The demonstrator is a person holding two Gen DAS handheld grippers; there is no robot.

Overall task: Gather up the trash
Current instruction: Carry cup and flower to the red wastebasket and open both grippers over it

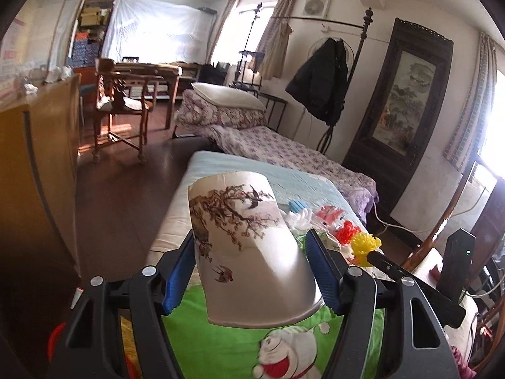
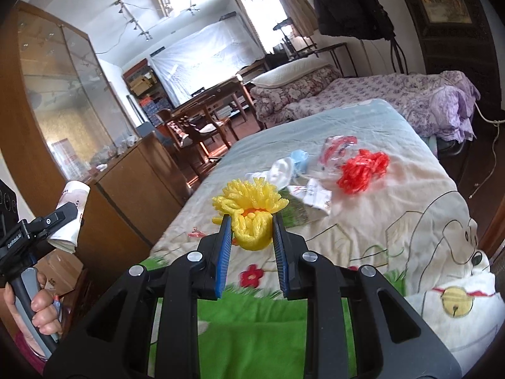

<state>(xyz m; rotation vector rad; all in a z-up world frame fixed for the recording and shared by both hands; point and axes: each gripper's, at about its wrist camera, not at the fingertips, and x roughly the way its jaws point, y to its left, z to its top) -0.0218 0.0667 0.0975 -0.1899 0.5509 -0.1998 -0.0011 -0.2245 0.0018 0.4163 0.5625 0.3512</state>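
My left gripper (image 1: 249,237) is shut on a white paper cup (image 1: 246,252) printed with blossom branches and swallows, held tilted above the bed. The same paper cup (image 2: 71,211) shows at the left edge of the right wrist view, with a person's hand (image 2: 41,309) on the handle below it. My right gripper (image 2: 251,218) is shut on a yellow foam net (image 2: 249,205) over the bed. Further along the blanket lie a red foam net (image 2: 363,170), a clear plastic wrapper (image 2: 337,148), crumpled white and blue pieces (image 2: 287,167) and a white wrapper (image 2: 317,197).
The bed carries a cartoon blanket (image 2: 394,237) with green and white areas. A wooden cabinet (image 2: 126,189) stands along its left side. Beyond are a second bed with a floral cover (image 2: 378,98), a wooden chair (image 1: 123,110) and a desk. A tiny pink scrap (image 2: 195,232) lies near the bed's left edge.
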